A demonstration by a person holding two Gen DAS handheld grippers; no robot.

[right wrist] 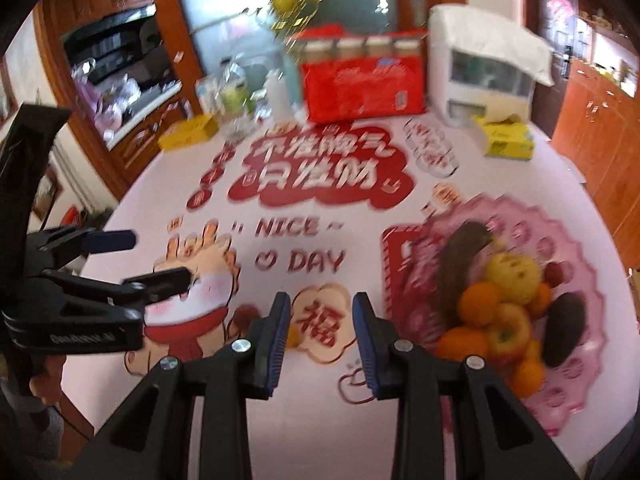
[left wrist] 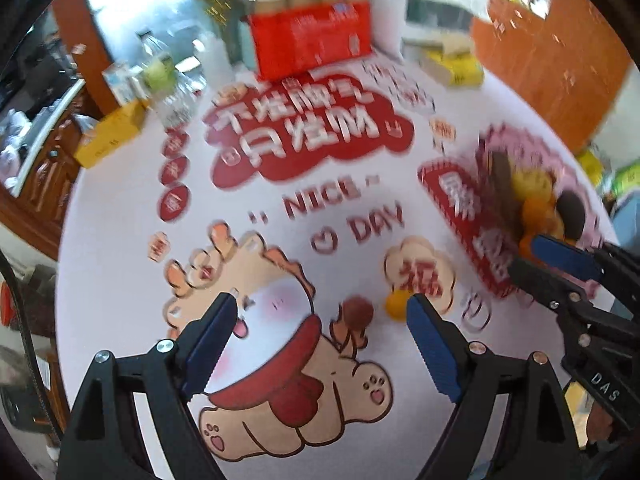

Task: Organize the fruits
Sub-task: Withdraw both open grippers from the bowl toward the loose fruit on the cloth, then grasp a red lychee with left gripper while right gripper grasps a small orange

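Fruit is nearly all gathered: the scalloped pink plastic tray (right wrist: 576, 248) at three o'clock on the printed white tablecloth (right wrist: 168, 208) already carries oranges, yellow apples and two dark oblong fruits, so this looks like the fetching of stragglers.

Two loose pieces lie on the cloth: a small round reddish-brown fruit (left wrist: 357, 312) and a small yellow-orange fruit (left wrist: 395, 305), just beside each other, well clear of the tray.

Left gripper (left wrist: 322, 346) hangs over them with its blue-padded jaws wide and nothing between them. In its own view the brown fruit sits at about one o'clock from the gap's middle, just ahead of the tips; the yellow-orange one touches the right finger's outline, partly hidden behind it.

Right gripper (right wrist: 322, 342) has its jaws narrow and empty, nothing clamped. From its camera the yellow-orange fruit peeks out at nine o'clock behind the left pad (right wrist: 278, 344).

Next move, I'd judge: left jaws descend to straddle one fruit squarely, then close gently, since round fruit can roll away.
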